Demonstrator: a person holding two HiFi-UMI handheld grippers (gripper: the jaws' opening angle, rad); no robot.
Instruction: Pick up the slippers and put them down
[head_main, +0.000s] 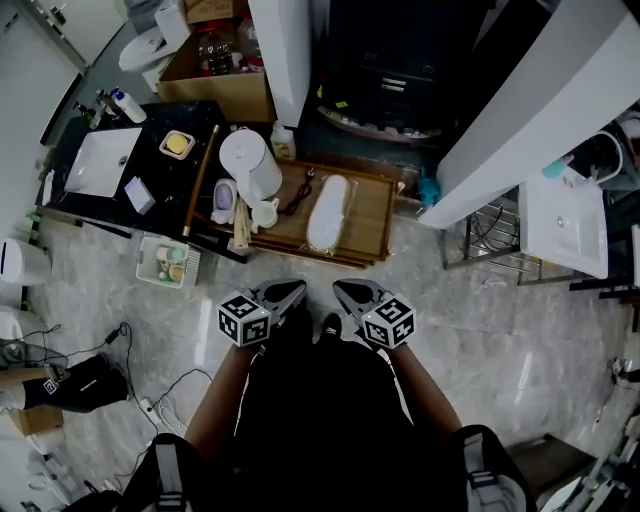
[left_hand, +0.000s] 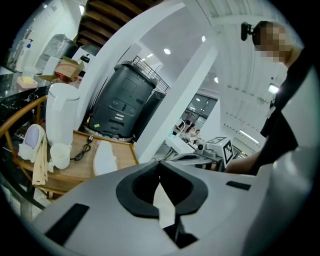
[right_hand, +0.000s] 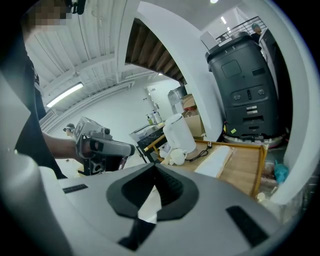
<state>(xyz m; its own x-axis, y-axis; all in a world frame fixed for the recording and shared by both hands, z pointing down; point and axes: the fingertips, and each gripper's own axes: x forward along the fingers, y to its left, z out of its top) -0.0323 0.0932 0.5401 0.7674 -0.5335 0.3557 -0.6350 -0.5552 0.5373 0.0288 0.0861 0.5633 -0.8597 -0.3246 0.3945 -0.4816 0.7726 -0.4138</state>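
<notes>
A white slipper (head_main: 327, 212) lies sole up on the low wooden table (head_main: 370, 228); it also shows in the left gripper view (left_hand: 105, 159) and the right gripper view (right_hand: 215, 161). At the table's left edge stands a lavender and white thing (head_main: 222, 200), perhaps a second slipper. My left gripper (head_main: 298, 290) and right gripper (head_main: 342, 289) hover side by side over the marble floor, short of the table and pointing at it. Both are shut with nothing in their jaws. Each gripper view shows the other gripper beside it, the right one (left_hand: 212, 150) and the left one (right_hand: 102, 150).
A white kettle (head_main: 250, 163), a white cup (head_main: 265, 212) and a black cable (head_main: 298, 195) share the table. A black counter with a white basin (head_main: 102, 160) is to the left, a dark machine (head_main: 395, 75) behind, white pillars (head_main: 283, 55) around. Cables (head_main: 150, 385) lie on the floor.
</notes>
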